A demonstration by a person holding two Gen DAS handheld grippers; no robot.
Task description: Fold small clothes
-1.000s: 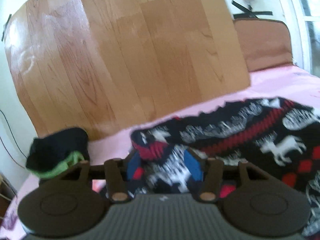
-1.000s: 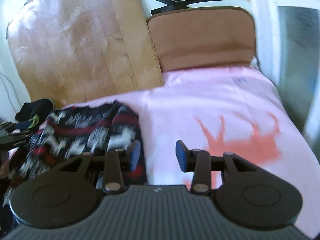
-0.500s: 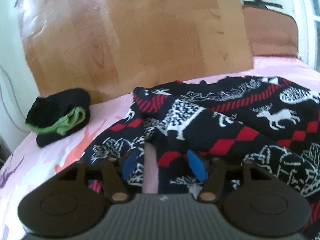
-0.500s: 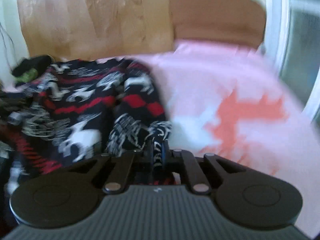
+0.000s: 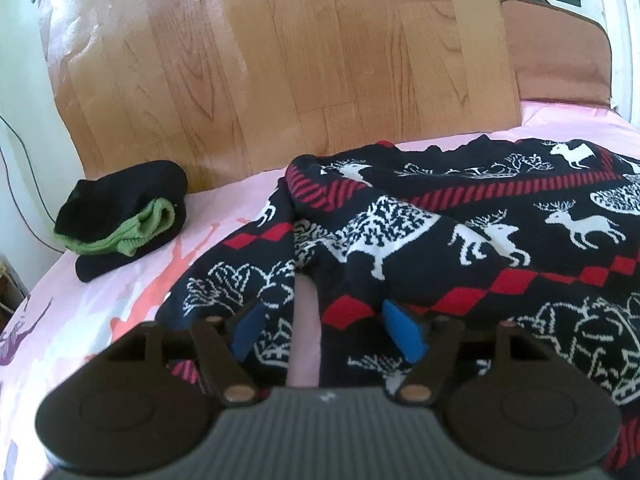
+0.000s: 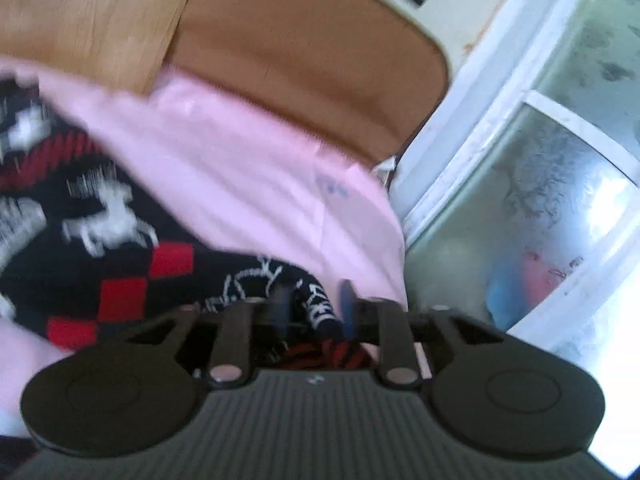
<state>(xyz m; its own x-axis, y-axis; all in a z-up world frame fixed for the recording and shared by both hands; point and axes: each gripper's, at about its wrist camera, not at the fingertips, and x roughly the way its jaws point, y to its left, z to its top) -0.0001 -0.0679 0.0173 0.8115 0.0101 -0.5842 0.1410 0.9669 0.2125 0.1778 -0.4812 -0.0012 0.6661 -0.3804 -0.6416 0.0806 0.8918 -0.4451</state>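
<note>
A black knit sweater (image 5: 440,232) with white reindeer and red diamonds lies spread on the pink bed sheet (image 5: 132,280). My left gripper (image 5: 326,332) is open, its blue pads low over the sweater's near edge, one on each side of a gap where pink sheet shows. My right gripper (image 6: 314,310) is shut on a bunched edge of the same sweater (image 6: 120,240) and holds it up, pulled toward the bed's right side.
A folded black and green garment (image 5: 124,216) sits at the far left of the bed. A wooden board (image 5: 280,60) and a brown cushion (image 6: 304,64) stand behind the bed. A window (image 6: 560,160) is close on the right.
My right gripper closed on the sweater's edge and swung right toward the window with it. My left gripper let go of the sweater earlier and now hovers open, slightly closer.
</note>
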